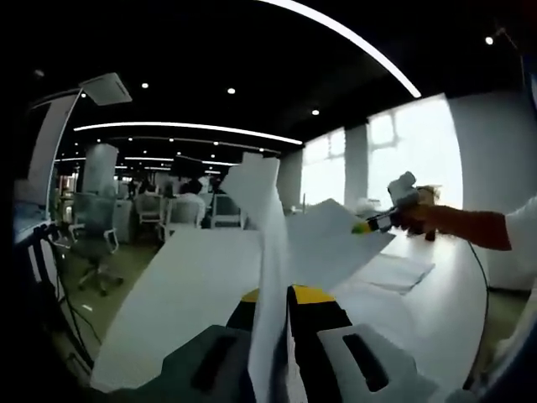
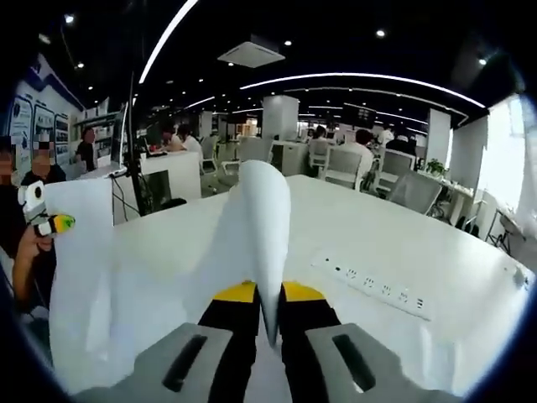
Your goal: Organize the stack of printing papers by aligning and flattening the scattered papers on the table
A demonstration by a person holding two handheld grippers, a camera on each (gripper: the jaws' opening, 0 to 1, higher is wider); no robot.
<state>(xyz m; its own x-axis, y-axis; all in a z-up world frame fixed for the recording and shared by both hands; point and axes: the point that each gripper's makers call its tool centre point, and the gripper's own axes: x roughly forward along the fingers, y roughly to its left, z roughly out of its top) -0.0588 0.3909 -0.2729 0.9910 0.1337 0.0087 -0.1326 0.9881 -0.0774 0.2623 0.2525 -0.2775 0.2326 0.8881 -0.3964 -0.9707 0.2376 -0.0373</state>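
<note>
White printing papers (image 1: pixel 270 220) rise upright between the yellow-tipped jaws of my left gripper (image 1: pixel 273 295), which is shut on their edge. The sheets stretch to the right, where my right gripper (image 1: pixel 374 223) pinches the far end, with a person's hand (image 1: pixel 424 218) behind it. In the right gripper view, my right gripper (image 2: pixel 268 295) is shut on a curved fold of the papers (image 2: pixel 265 220). The sheets hang off to the left, where the left gripper (image 2: pixel 55 224) holds them. Another sheet (image 1: pixel 393 270) lies flat on the white table (image 1: pixel 189 290).
A white power strip (image 2: pixel 373 290) lies on the table (image 2: pixel 394 243) to the right. Office chairs (image 1: pixel 99 239), desks and seated people (image 2: pixel 359 151) fill the room behind. A pole with cables (image 2: pixel 132 143) stands beyond the table's left edge.
</note>
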